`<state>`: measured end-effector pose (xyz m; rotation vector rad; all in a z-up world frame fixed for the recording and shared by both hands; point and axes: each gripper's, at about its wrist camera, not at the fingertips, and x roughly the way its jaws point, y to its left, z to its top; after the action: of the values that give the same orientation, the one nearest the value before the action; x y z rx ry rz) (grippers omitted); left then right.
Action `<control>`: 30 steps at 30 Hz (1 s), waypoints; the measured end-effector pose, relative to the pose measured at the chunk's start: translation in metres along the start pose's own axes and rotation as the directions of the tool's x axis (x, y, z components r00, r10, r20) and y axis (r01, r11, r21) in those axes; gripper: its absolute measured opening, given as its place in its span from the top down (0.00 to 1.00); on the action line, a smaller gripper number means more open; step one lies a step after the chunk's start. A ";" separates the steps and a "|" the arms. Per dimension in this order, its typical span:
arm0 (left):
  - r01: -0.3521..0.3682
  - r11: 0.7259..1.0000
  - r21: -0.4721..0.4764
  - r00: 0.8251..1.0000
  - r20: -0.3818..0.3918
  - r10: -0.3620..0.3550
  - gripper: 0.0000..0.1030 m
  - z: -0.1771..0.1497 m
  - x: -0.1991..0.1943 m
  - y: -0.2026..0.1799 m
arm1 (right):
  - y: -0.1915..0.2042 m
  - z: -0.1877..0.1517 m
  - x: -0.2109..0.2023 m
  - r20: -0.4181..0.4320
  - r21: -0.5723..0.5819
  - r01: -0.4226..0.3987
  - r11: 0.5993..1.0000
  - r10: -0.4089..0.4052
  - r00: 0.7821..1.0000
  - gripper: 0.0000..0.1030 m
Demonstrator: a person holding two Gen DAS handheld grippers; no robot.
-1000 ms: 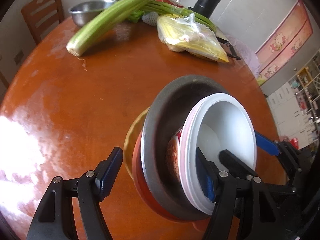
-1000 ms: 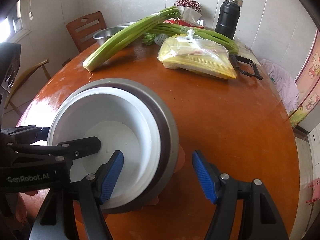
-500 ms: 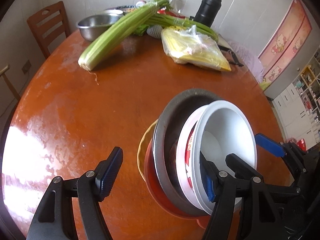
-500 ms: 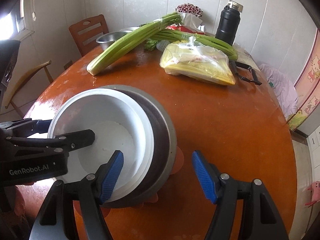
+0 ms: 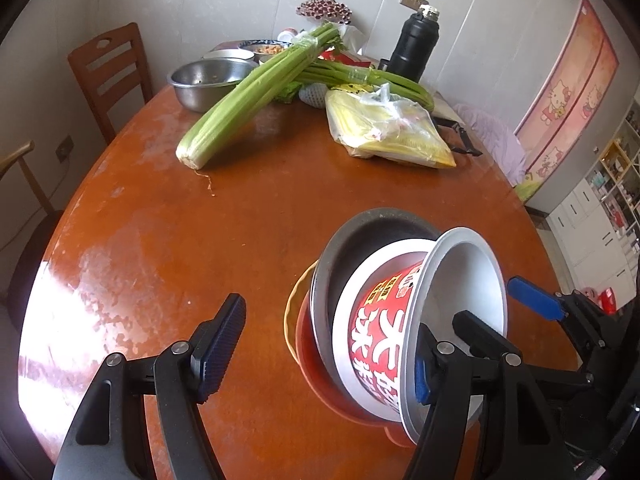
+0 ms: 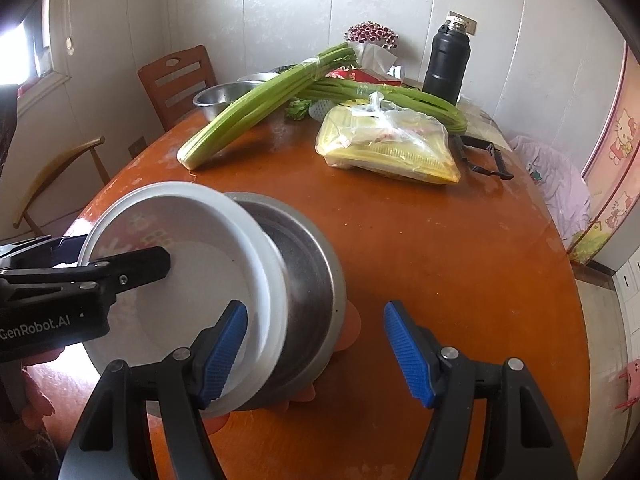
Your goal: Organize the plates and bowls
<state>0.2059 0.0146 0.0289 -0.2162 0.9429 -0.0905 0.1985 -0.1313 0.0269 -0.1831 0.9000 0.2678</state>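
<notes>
A white paper bowl with red print (image 5: 384, 340) lies tilted inside a grey metal bowl (image 5: 360, 232), which sits on an orange plate (image 5: 320, 372) over a yellow one (image 5: 289, 308). My left gripper (image 5: 328, 348) is open, its right finger against the paper bowl's rim. In the right wrist view the white bowl (image 6: 192, 272) leans out of the grey bowl (image 6: 308, 280). My right gripper (image 6: 316, 348) is open, astride the stack's right side, and the left gripper's finger (image 6: 132, 268) reaches into the white bowl.
At the back of the round wooden table (image 5: 240, 216) lie celery stalks (image 5: 248, 96), a steel bowl (image 5: 208, 80), a bagged yellow package (image 5: 384, 132), a black flask (image 5: 416, 48) and black tongs (image 5: 460, 140). A wooden chair (image 5: 108, 76) stands at left.
The white paper bowl has tipped further up out of the grey bowl, showing its red printed side. Both grippers have drawn back and risen, staying open.
</notes>
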 end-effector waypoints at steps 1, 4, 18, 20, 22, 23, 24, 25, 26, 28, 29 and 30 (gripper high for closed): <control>0.002 1.000 -0.001 1.000 0.007 -0.002 0.30 -0.001 -0.003 0.000 | -0.001 0.000 -0.001 0.001 0.003 0.002 1.000 -0.002 1.000 0.32; 0.008 1.000 0.000 1.000 0.023 -0.008 0.30 -0.001 -0.009 -0.001 | -0.002 0.000 -0.005 0.015 0.012 -0.007 1.000 0.007 1.000 0.32; -0.014 1.000 0.019 0.995 0.103 0.012 0.31 -0.006 -0.040 -0.008 | -0.003 -0.003 -0.027 0.070 0.021 -0.009 1.000 0.008 0.998 0.32; -0.022 0.999 0.026 0.992 0.122 0.019 0.31 -0.011 -0.049 -0.010 | -0.002 -0.005 -0.032 0.078 0.023 -0.013 1.000 0.012 0.997 0.32; -0.041 0.999 0.034 0.989 0.141 0.036 0.31 -0.017 -0.057 -0.013 | 0.000 -0.008 -0.039 0.094 0.021 -0.020 1.000 0.018 0.995 0.31; -0.050 0.998 0.036 0.988 0.150 0.044 0.31 -0.020 -0.061 -0.014 | 0.001 -0.011 -0.042 0.100 0.020 -0.021 1.000 0.019 0.995 0.30; -0.057 0.998 0.039 0.986 0.159 0.050 0.31 -0.025 -0.065 -0.015 | 0.002 -0.014 -0.046 0.106 0.018 -0.024 1.000 0.022 0.994 0.29; -0.060 0.997 0.041 0.985 0.164 0.053 0.31 -0.028 -0.068 -0.016 | 0.003 -0.017 -0.049 0.113 0.017 -0.027 0.999 0.025 0.993 0.29; -0.069 0.997 0.043 0.984 0.169 0.061 0.31 -0.034 -0.073 -0.016 | 0.003 -0.021 -0.052 0.119 0.018 -0.031 0.999 0.029 0.992 0.29; -0.081 0.996 0.048 0.981 0.180 0.071 0.31 -0.042 -0.078 -0.018 | 0.004 -0.030 -0.060 0.134 0.023 -0.038 0.999 0.035 0.990 0.28; -0.084 0.995 0.047 0.980 0.184 0.074 0.31 -0.048 -0.081 -0.019 | 0.004 -0.033 -0.062 0.137 0.023 -0.039 0.999 0.036 0.990 0.28; -0.081 0.996 0.047 0.980 0.187 0.071 0.31 -0.053 -0.083 -0.018 | 0.004 -0.039 -0.065 0.142 0.024 -0.038 0.999 0.035 0.989 0.27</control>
<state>0.1147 0.0031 0.0685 -0.1351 0.7618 -0.0250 0.1293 -0.1474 0.0549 -0.1212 0.7659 0.2991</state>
